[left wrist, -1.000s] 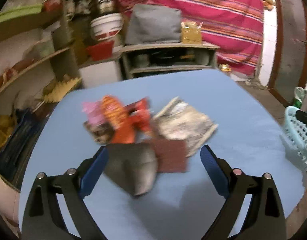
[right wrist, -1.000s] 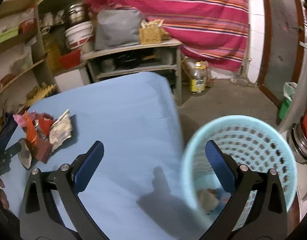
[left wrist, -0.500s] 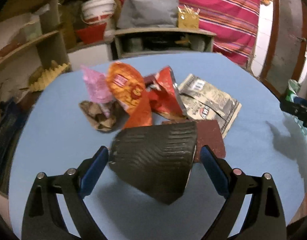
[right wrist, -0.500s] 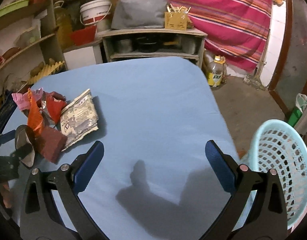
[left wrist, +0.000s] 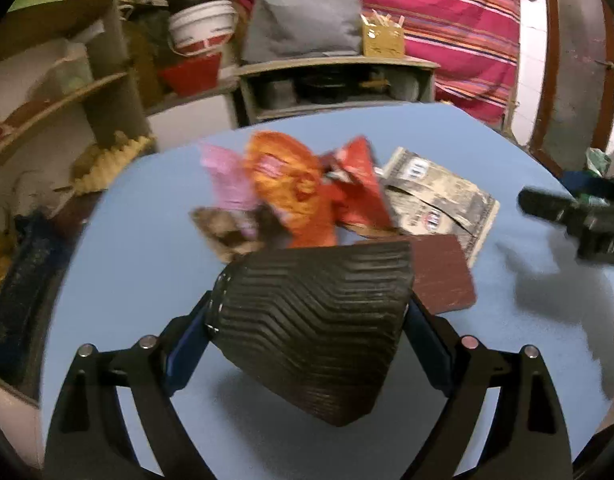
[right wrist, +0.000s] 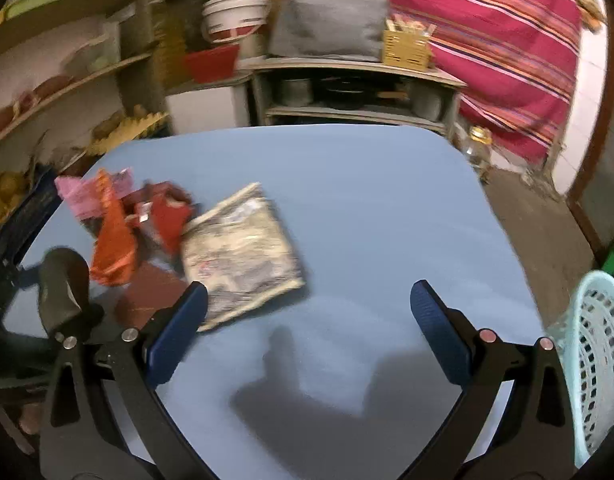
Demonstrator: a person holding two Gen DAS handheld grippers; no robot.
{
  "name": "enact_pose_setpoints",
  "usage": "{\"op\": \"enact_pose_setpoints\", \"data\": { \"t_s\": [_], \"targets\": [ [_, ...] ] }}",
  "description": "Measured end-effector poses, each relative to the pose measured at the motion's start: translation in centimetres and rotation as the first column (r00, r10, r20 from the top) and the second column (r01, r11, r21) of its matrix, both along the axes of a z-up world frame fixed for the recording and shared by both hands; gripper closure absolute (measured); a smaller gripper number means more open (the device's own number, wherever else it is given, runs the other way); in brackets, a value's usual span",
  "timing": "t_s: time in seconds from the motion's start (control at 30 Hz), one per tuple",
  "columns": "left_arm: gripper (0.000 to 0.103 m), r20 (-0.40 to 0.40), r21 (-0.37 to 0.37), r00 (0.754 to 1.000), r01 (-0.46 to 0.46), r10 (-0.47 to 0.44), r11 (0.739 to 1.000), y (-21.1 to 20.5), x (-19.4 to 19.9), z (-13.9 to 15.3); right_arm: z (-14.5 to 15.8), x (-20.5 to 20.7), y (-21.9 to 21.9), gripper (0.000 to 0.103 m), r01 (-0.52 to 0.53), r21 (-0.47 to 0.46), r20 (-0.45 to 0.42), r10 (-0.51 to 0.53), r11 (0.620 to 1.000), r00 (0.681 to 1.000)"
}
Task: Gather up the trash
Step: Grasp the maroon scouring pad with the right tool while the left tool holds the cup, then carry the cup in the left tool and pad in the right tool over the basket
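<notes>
A crushed black ribbed paper cup lies between the wide-open jaws of my left gripper, touching or nearly touching both pads; it also shows in the right wrist view. Behind it on the blue table sits a heap of trash: an orange snack bag, a red wrapper, a pink wrapper, a brown card and a grey printed packet. My right gripper is open and empty above the table, with the grey packet just ahead of its left finger.
A light blue plastic basket stands at the table's right edge. Cluttered shelves line the left. A low shelf unit and a striped red cloth are behind the table.
My left gripper has come forward around the black cup, which now fills the space between its jaws. My right gripper swung left from the basket toward the trash heap.
</notes>
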State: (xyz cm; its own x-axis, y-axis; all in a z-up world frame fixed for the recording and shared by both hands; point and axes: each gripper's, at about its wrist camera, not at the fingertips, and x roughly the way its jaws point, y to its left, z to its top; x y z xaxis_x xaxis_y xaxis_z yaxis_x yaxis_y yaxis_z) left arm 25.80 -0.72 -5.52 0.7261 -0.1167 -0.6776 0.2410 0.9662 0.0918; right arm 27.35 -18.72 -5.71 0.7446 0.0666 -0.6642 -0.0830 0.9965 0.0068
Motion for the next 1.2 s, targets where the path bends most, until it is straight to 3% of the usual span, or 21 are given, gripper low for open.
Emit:
{"op": "enact_pose_setpoints", "data": {
  "t_s": [0.2,0.5,0.7,0.87,0.97,1.1,1.13,1.2],
  "targets": [
    [0.015,0.062,0.036,0.989,-0.135,0.133,0.990,5.3,-0.6,2.0,-1.2,0.0,6.0,0.004,-0.088,-0.071,-0.018,0.087,0.994,0.996],
    [0.015,0.049,-0.039,0.960,-0.275,0.277,0.961,12.3,-1.1,3.1,-3.2,1.7,12.2,0.004,-0.028,-0.113,-0.083,0.019,0.993,0.996],
    [0.015,0.039,-0.055,0.950,-0.306,0.309,0.950,14.3,-1.5,3.2,-5.2,3.0,14.5,0.005,-0.009,-0.221,-0.121,-0.018,0.975,0.992],
    [0.015,0.031,-0.069,0.950,-0.307,0.309,0.949,14.8,-1.6,3.2,-5.5,3.2,13.9,0.006,-0.005,-0.193,-0.128,-0.020,0.981,0.992],
    [0.015,0.033,-0.066,0.953,-0.298,0.300,0.952,14.4,-1.6,3.3,-5.4,3.2,13.5,0.015,-0.018,-0.185,-0.122,-0.005,0.983,0.992],
    [0.015,0.038,-0.053,0.957,-0.286,0.288,0.957,13.7,-1.5,3.2,-5.0,3.0,12.8,0.019,-0.042,-0.164,-0.112,0.023,0.986,0.993],
    [0.015,0.039,-0.051,0.957,-0.284,0.286,0.957,13.6,-1.4,3.2,-4.7,2.7,12.8,0.033,-0.049,-0.160,-0.108,0.032,0.986,0.994],
    [0.015,0.037,-0.049,0.959,-0.279,0.281,0.959,13.2,-1.4,3.1,-3.9,2.1,12.7,0.047,-0.070,-0.159,-0.099,0.054,0.985,0.994]
  ]
}}
